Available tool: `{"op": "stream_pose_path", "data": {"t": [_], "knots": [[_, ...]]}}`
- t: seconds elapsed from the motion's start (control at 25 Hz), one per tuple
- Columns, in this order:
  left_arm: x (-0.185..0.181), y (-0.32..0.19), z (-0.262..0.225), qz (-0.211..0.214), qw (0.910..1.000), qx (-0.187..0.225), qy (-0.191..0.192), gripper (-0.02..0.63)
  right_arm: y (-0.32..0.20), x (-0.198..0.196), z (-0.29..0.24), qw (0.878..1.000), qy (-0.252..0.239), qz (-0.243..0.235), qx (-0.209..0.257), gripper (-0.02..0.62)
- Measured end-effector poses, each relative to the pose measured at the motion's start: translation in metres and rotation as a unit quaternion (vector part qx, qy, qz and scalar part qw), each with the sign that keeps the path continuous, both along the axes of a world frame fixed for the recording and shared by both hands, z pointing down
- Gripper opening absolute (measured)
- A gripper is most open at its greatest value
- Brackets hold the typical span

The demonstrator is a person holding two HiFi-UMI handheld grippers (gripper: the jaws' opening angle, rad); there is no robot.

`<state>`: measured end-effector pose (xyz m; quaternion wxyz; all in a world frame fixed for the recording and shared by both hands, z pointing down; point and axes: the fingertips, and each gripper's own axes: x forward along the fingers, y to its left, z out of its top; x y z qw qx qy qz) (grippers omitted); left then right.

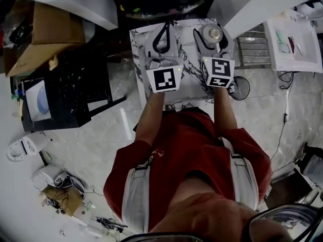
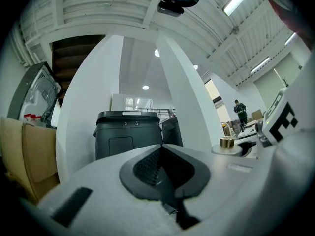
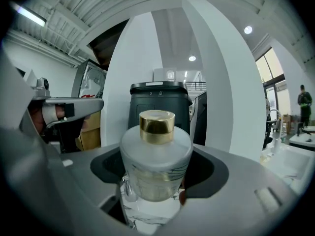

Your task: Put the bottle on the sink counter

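The bottle [image 3: 156,154] sits between the right gripper [image 1: 212,33] jaws, over the counter [image 1: 189,79]

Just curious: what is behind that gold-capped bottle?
A dark bin stands behind the bottle. The bottle covers the bin's lower front, so that part cannot be seen.

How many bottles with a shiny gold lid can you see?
1. The bottle stands between the jaws of the right tool, above the marble counter. Another could be hidden behind the tools.
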<state>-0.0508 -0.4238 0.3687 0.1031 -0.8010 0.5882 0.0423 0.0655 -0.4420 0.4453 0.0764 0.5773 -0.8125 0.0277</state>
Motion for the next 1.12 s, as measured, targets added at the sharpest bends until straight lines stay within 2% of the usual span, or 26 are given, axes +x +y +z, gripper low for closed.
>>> {"op": "stream_pose_path", "data": {"t": [0.32,0.56,0.88,1.12], "knots": [[-0.019,-0.006,0.024,0.002,0.9996,-0.026,0.007,-0.006,-0.008,-0.015,0.044,0.999,0.017,0.002,-0.039,0.336],[-0.024,-0.010,0.041,0.007,0.9991,-0.040,-0.006,-0.006,-0.016,-0.020,0.079,0.997,0.023,0.007,-0.071,0.336],[-0.029,-0.015,0.060,0.004,0.9979,-0.064,0.009,-0.006,-0.026,-0.021,0.120,0.994,0.029,0.013,-0.105,0.336],[-0.033,-0.017,0.076,0.001,0.9968,-0.080,0.005,-0.006,-0.034,-0.021,0.150,0.991,0.032,0.017,-0.129,0.336]]}}
